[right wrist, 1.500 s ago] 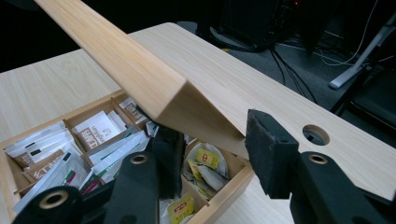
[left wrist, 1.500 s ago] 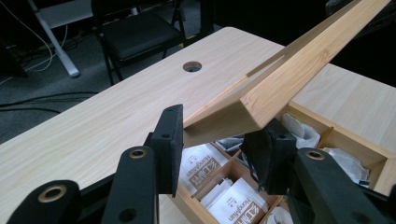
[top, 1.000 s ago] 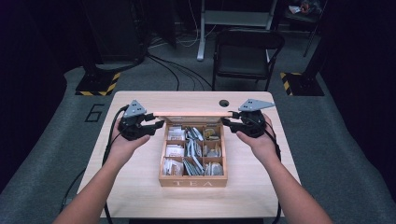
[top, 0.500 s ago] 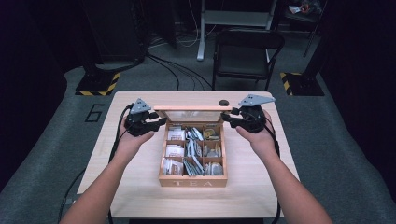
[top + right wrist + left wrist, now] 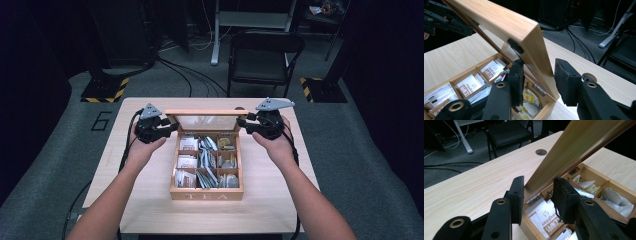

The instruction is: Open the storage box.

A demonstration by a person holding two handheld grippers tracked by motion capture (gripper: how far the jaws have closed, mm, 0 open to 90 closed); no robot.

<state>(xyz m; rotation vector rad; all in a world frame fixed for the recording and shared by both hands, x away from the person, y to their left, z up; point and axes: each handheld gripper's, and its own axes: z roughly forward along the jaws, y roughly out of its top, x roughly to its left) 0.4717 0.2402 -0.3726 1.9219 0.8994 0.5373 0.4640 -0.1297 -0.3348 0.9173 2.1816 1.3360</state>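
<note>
A wooden tea box marked TEA stands open at mid-table, its compartments full of tea bags. Its glass-paned lid is tilted up on the back hinges. My left gripper holds the lid's left side edge. In the left gripper view its jaws have just been closing, and the lid is between the pads. My right gripper holds the lid's right side edge. In the right gripper view the wooden frame sits between its jaws.
The light wooden table has a round cable hole behind the box. A black folding chair stands beyond the far edge, with cables on the grey floor. Bare tabletop lies on both sides of the box.
The lid's top edge has come up and its glass pane now shows. My left gripper has moved in toward the lid's left edge. The right gripper has hardly moved.
</note>
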